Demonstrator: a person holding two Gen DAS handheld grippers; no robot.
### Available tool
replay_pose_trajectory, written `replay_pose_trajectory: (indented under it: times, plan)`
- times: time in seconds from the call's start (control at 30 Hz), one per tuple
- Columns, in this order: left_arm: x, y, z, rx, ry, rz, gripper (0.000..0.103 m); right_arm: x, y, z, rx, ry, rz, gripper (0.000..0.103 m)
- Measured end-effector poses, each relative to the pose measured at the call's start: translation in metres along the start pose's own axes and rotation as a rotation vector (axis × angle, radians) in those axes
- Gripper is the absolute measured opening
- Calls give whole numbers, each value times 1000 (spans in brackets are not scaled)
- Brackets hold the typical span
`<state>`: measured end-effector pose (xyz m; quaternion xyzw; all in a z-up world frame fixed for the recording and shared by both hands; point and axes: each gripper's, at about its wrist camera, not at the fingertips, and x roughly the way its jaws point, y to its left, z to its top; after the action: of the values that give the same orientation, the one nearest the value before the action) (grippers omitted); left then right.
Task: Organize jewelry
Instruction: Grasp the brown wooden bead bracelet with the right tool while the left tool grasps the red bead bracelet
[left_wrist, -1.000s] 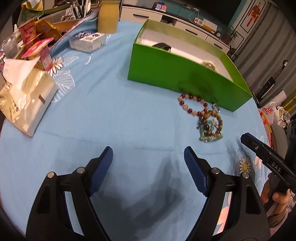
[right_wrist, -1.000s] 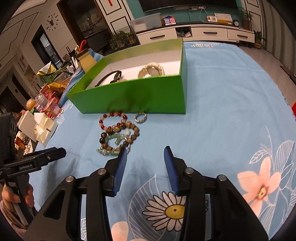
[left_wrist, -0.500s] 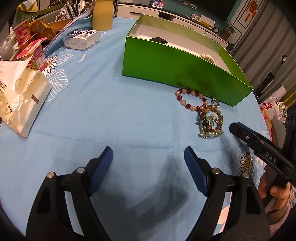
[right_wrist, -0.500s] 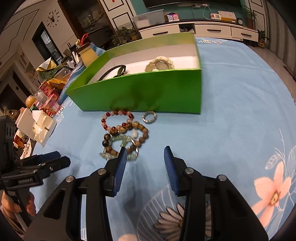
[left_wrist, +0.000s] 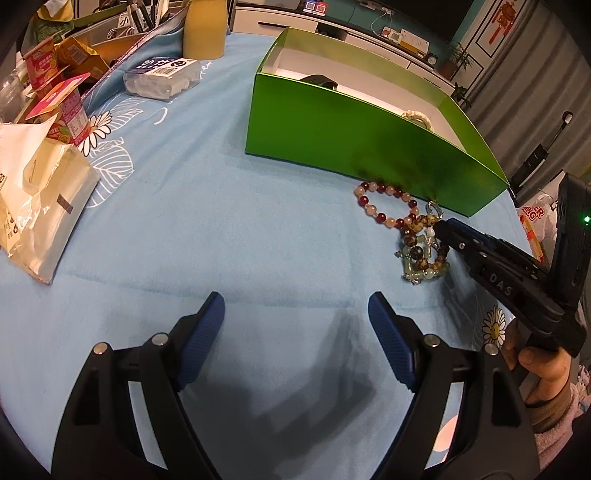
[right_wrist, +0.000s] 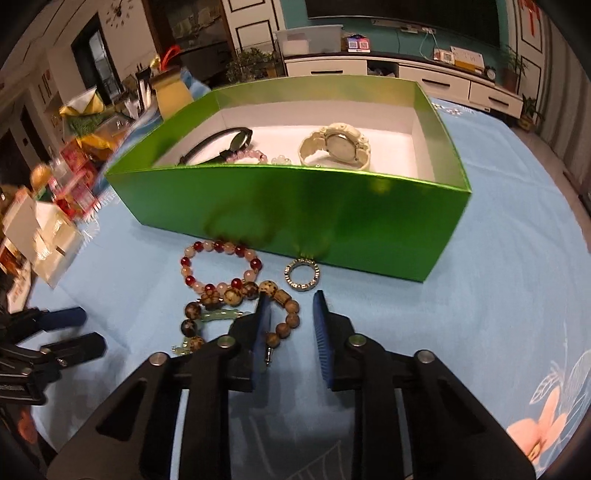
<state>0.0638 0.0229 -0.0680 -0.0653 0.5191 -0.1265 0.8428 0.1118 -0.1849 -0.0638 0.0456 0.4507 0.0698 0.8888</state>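
I am holding my left gripper (left_wrist: 295, 317) wide open over bare blue tablecloth (left_wrist: 221, 221), with nothing between its blue pads. Far off to its left a crumpled white bag (left_wrist: 40, 199) is lying beside red snack cartons (left_wrist: 66, 110), and ahead and left of it a clear plastic box (left_wrist: 162, 77) is sitting on the cloth. Ahead of it and slightly to the right the green box (left_wrist: 351, 147) is standing open.

Ahead and to the right of that gripper, the heap of bracelets is lying just in front of the box wall. My right gripper (right_wrist: 291, 317) is pointing down into that heap and its jaws are closing. Just ahead and left of its tips the red and pale bead bracelet (right_wrist: 218, 266) is lying flat. The brown wooden bead bracelet (right_wrist: 284, 314) is running between the two pads, its beads right against the left pad, while the right pad is standing clear of them. A pale green jade piece (right_wrist: 218, 315) is lying left of the left finger, tangled under the brown beads. A small silver ring (right_wrist: 303, 275) is lying just ahead of the tips, touching the green wall.

Inside the box, beyond my right gripper, a black watch (right_wrist: 221, 146) is lying at the left, pink beads (right_wrist: 247, 157) in the middle, and a cream watch (right_wrist: 336, 146) to the right.
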Motion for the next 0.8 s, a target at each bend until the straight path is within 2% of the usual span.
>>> replay_pose_trajectory:
  times: [0.13, 0.2, 0.23, 0.33, 0.43, 0.7, 0.8]
  plan:
    - [3, -2, 3, 7, 1, -1, 82, 2, 2, 2, -26, 5, -13, 20]
    - [4, -3, 6, 13, 2, 0, 82, 2, 7, 0, -72, 4, -31, 14]
    - [5, -5, 7, 17, 1, 2, 82, 2, 12, -2, -99, 4, -33, 7]
    - [6, -9, 11, 19, 0, 2, 82, -1, 22, -8, -160, -5, -31, 7]
    - [7, -15, 14, 33, -2, -5, 82, -11, 20, -13, -140, -45, -9, 7]
    - [8, -36, 27, 130, -35, -15, 82, -85, 1, -3, -49, -211, 144, 7]
    - [13, -50, 37, 201, -44, -9, 81, -98, -5, 0, -31, -237, 146, 7]
